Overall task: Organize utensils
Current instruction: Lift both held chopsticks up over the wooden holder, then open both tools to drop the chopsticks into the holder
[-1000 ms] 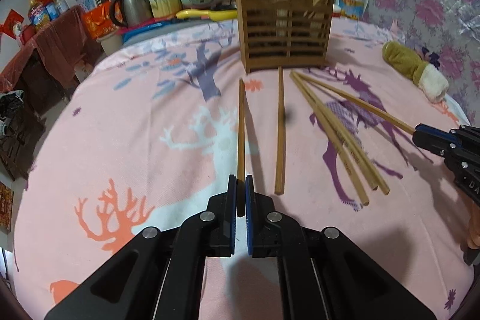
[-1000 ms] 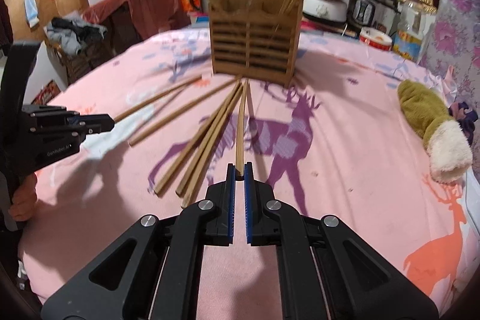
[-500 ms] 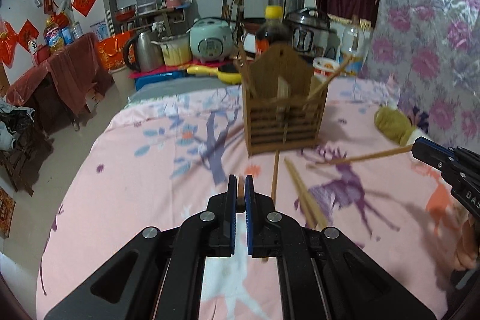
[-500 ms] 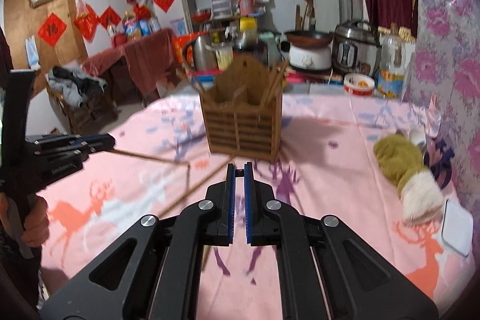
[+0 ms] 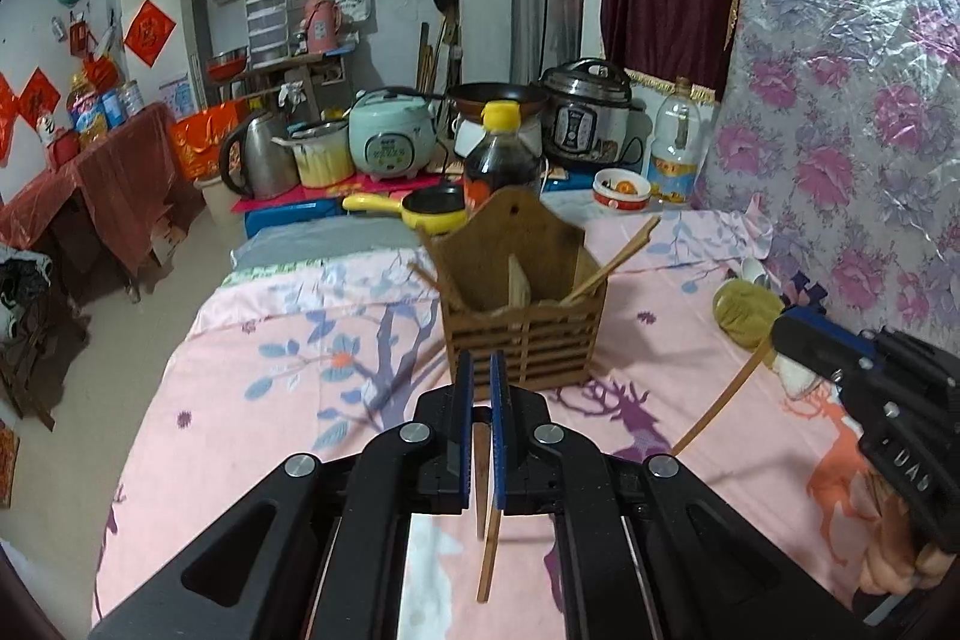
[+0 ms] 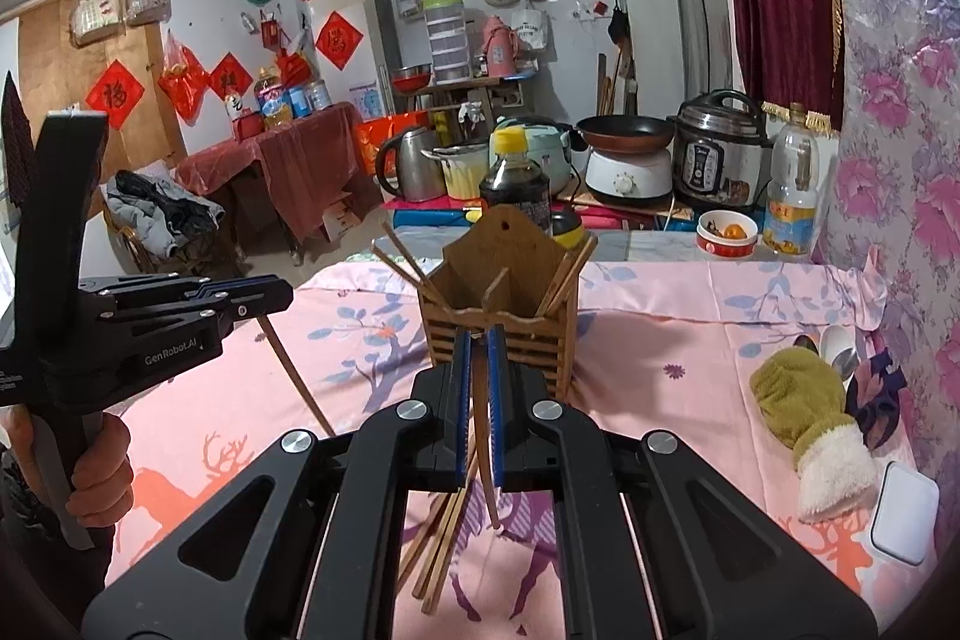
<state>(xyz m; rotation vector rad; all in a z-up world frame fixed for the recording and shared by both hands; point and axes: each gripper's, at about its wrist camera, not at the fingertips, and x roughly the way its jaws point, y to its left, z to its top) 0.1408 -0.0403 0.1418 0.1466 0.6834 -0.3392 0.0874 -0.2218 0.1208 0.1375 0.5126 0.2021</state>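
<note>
Left wrist view: my left gripper [image 5: 478, 403] is clamped on one chopstick [image 5: 487, 538] — its long axis runs steeply down out of the jaws, free end low and toward me, just above the pink tablecloth [image 5: 252, 436]. The wooden holder [image 5: 523, 307] stands directly ahead of the fingertips, just beyond them and slightly right. My right gripper [image 5: 786, 334] sits to the right of the holder, gripping a second chopstick [image 5: 717, 409] that slants down and to the left from it.

Right wrist view: my right gripper [image 6: 478, 382] is closed on that chopstick [image 6: 487, 466], axis near vertical, lower tip hanging toward me over the loose chopsticks [image 6: 441, 544] lying in front of the holder [image 6: 504, 307]. The holder is dead ahead, open top level with my fingertips. My left gripper [image 6: 282, 291] is left of the holder, its chopstick [image 6: 300, 379] slanting down and right. By my judgement both arms are about equally near; each stick needs its axis upright over a compartment.
</note>
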